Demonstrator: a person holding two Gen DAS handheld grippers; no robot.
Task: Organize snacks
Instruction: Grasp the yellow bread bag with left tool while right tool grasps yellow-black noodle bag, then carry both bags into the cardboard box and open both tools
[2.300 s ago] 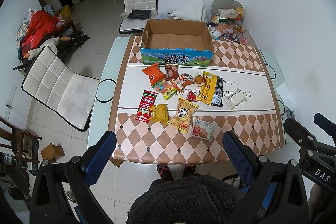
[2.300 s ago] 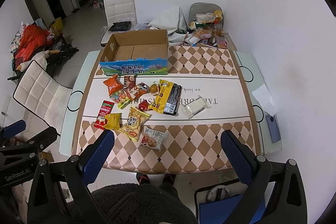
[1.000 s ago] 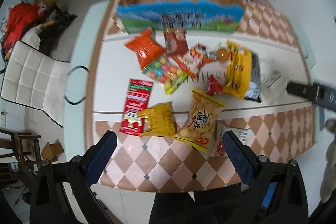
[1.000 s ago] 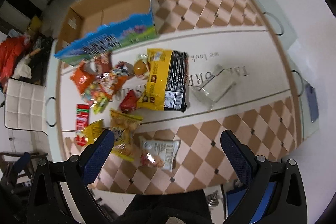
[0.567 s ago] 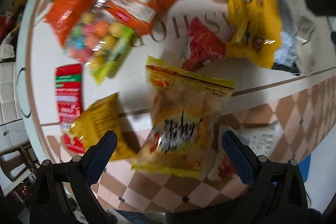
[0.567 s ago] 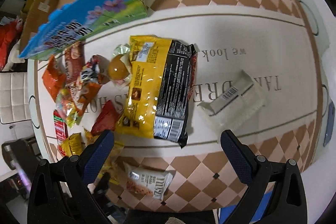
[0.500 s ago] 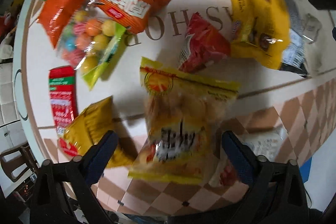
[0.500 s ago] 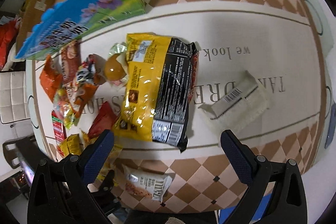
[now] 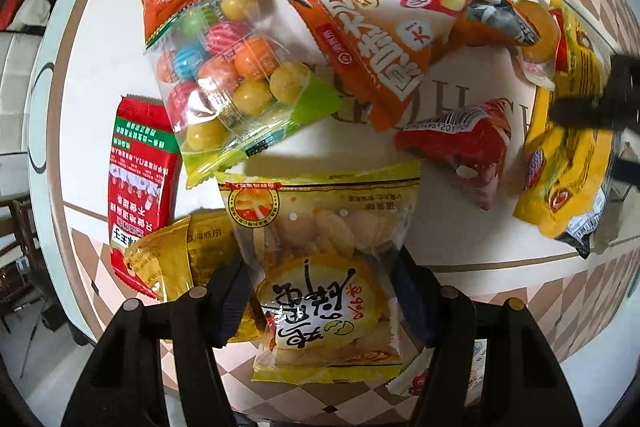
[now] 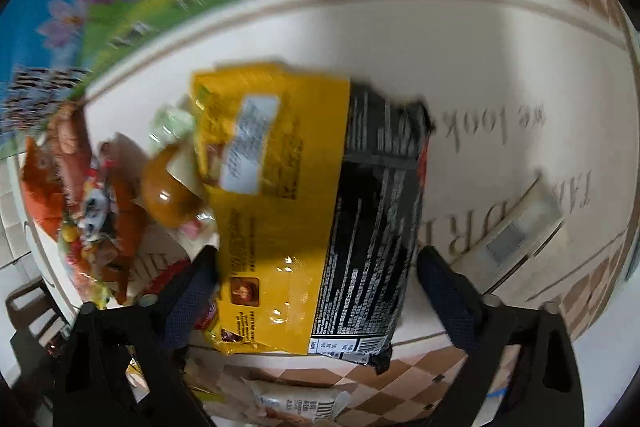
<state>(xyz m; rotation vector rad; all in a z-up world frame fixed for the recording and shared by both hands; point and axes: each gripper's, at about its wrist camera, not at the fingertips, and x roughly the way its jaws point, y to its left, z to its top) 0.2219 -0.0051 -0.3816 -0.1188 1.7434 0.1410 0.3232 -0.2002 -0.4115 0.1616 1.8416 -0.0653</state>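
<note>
In the left wrist view my left gripper [image 9: 324, 291] is shut on the near half of a yellow bag of rice crackers [image 9: 320, 251], a finger on each side. Around it lie a bag of coloured candy balls [image 9: 232, 75], an orange mushroom-print pack [image 9: 384, 35] and a small red packet [image 9: 460, 151]. In the right wrist view my right gripper [image 10: 316, 287] straddles a large yellow and black bag [image 10: 312, 211] with its fingers close on both sides; the view is blurred, so grip is unclear.
The blue and green cardboard box [image 10: 100, 11] stands at the back of the table. A white wrapped pack [image 10: 516, 227] lies right of the big bag. A red sachet [image 9: 140, 187] and a small yellow packet [image 9: 180, 255] lie at the left.
Both grippers dropped from high above the table to the snacks. The left closed on the rice cracker bag. The right came down around the yellow and black bag.
</note>
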